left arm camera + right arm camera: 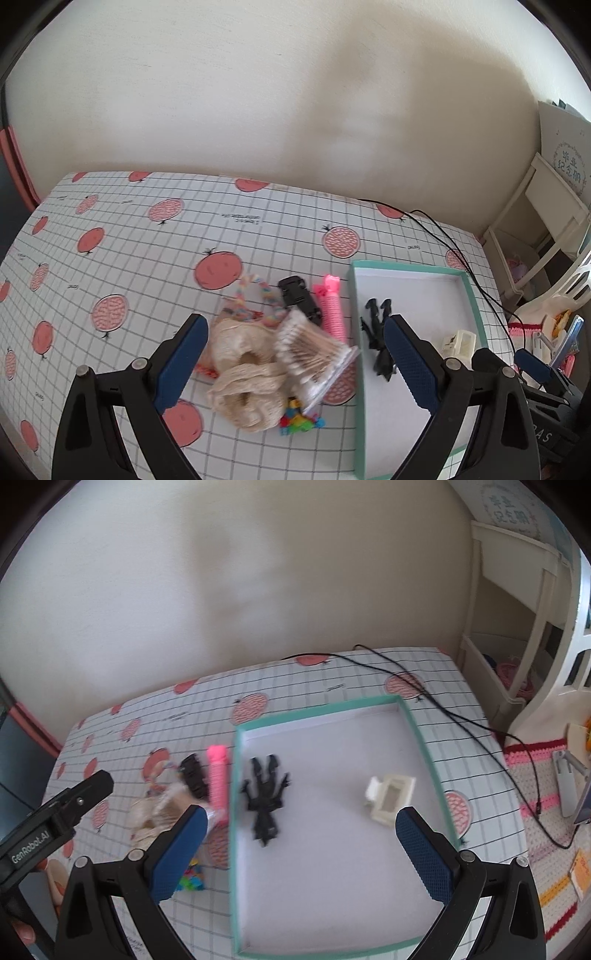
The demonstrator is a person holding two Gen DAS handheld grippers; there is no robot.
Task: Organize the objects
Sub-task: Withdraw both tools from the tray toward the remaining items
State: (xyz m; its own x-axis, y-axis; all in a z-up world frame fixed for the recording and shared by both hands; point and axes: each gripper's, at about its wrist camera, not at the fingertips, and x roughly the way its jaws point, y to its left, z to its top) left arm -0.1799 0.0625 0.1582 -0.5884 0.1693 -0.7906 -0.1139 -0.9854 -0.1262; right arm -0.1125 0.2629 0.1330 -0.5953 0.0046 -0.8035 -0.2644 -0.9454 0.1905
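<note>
1. Two grippers hang above a table covered with a grid-and-pomegranate tablecloth (122, 236); both have their blue-padded jaws spread wide and hold nothing.
2. Seen from the left wrist, the left gripper (295, 363) frames a heap of loose things at its 12 o'clock: two beige knitted rolls (245, 380), a clear bag of cotton swabs (314, 350) lying across them, and a small colourful toy (299, 421) at the heap's 6 o'clock.
3. At the heap's 1 o'clock lie a black toy car (299, 299) and, touching its side, a pink ribbed tube (332, 306).
4. Just at 3 o'clock of the tube stands a shallow box with a teal rim (424, 746) and white floor.
5. Inside the box, a black spiky figure (266, 794) lies near the 9 o'clock wall, and a cream plastic piece (389, 797) sits well apart at 3 o'clock.
6. From the right wrist, the right gripper (301, 853) hovers over the box floor.
7. A black cable (443, 709) trails across the table's 1 o'clock corner.
</note>
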